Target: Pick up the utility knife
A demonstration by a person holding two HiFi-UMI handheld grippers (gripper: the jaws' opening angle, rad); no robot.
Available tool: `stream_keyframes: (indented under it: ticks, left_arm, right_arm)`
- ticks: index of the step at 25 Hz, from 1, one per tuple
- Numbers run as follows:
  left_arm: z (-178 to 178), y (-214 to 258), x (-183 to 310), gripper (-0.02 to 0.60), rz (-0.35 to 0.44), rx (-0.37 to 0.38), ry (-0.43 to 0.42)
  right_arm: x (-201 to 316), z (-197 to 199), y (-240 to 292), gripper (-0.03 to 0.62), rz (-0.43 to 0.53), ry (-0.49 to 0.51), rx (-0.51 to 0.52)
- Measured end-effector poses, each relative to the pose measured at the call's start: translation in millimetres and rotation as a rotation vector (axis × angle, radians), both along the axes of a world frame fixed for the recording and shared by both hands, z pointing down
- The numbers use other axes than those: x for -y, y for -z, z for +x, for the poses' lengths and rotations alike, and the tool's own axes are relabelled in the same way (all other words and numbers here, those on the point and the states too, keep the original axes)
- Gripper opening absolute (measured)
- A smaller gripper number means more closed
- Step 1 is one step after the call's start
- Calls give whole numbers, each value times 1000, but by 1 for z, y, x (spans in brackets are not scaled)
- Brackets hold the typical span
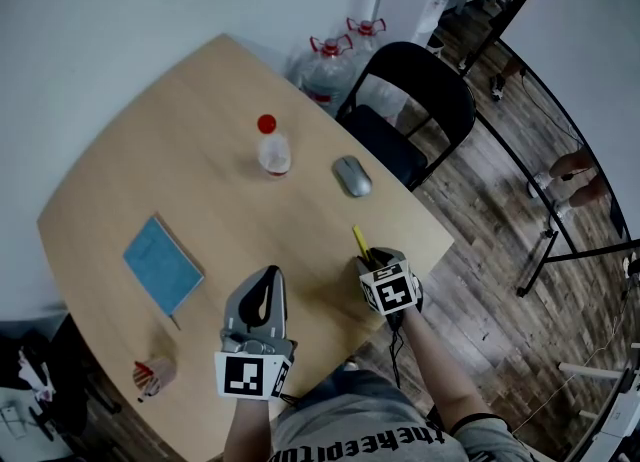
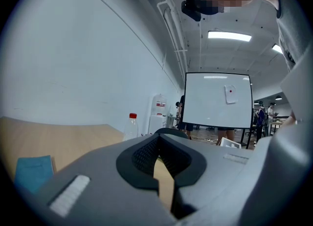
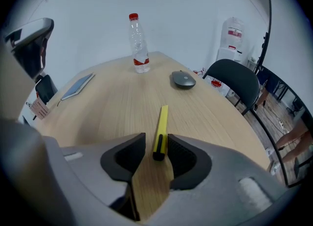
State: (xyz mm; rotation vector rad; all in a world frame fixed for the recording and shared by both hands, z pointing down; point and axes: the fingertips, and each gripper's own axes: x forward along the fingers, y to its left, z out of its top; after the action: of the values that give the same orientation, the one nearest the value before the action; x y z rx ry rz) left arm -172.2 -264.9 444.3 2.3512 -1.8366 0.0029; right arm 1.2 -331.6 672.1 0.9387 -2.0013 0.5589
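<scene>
Pale wood tabletop, rounded at its corners, stands against a white wall, and the utility knife lies flat on it near the edge closest to the person, on their right. It is a slim yellow knife with a dark near end. That end sits between the jaws of the right claw, which is released: in the right gripper view the jaws stand apart on either side of the knife. The knife is close beside the right-hand pad, and bare wood shows between it and the other pad.

The left claw is over the tabletop just to the knife's left, clenched on nothing. In the left gripper view its tips meet, and only a sliver of wood shows through the hollow between the pads.

Beyond the knife lies a grey mouse. Left of the mouse stands a clear water bottle with a red cap. A blue notebook lies well to the left. A black chair stands at the far right edge, with large water jugs on the floor beside it.
</scene>
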Motion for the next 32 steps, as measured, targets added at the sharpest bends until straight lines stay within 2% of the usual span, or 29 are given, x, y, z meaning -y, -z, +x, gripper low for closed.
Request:
stream_keyframes:
  ticks: [3,7,11,17,32]
  left_arm:
    - [0,-1,0,20,-1,2,0]
    - [0,1,-1,20,4,7,1]
    - [1,2,-4,20,5,13,3]
    - [5,3,-9,20,9,35,-3]
    - [24,17,-29,20,50,55,-12]
  right_arm:
    - [0,-1,0,130,4,2,-1]
    - [-1,-2,-1,67,10,-11,8]
    - [-2,-2,-1,66,10,-23,26]
    - [-9,-9,17,64,37,-32,133]
    - [-36,4,92,66,197,-92,348]
